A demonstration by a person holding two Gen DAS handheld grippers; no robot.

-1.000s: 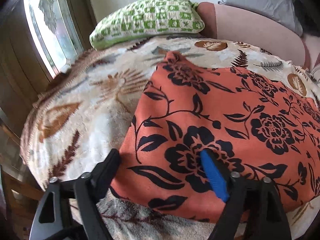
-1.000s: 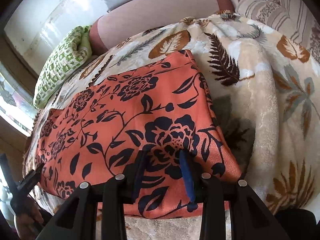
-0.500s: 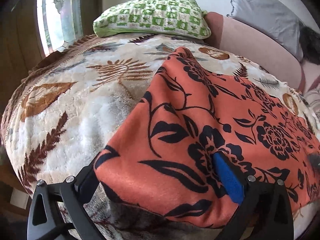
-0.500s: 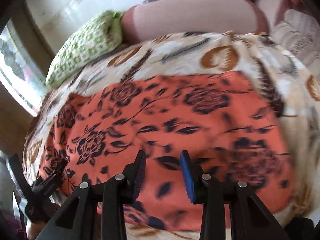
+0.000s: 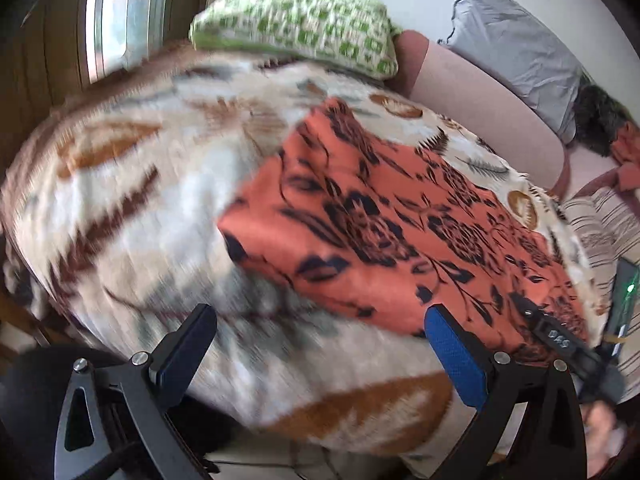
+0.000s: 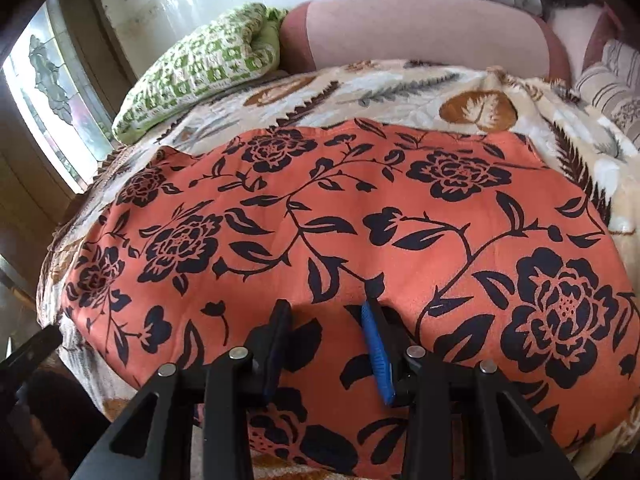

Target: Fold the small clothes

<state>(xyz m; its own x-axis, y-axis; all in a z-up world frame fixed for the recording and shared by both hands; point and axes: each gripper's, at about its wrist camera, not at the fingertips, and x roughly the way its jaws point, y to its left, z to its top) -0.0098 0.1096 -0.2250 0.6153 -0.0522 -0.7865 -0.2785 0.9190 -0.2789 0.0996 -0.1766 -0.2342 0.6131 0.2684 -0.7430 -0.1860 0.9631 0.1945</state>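
I had the left claw [image 5: 320, 344] spread wide and empty over the near edge of the blanket [image 5: 132, 200], just short of the cloth [image 5: 400, 216]. The right claw [image 6: 326, 324] stood parted over the cloth's [image 6: 360, 216] near edge, gripping nothing. The orange cloth lay flat on the blanket, a green pillow [image 6: 200, 68] at the far left.

A leaf-patterned blanket [image 6: 472, 92] is spread over a bed. A green-and-white checked pillow [image 6: 208, 68] is laid at its far corner, beside a window [image 6: 44, 96]. A pink bolster [image 6: 420, 32] is set behind, with what may be a grey pillow [image 5: 516, 52] above it.
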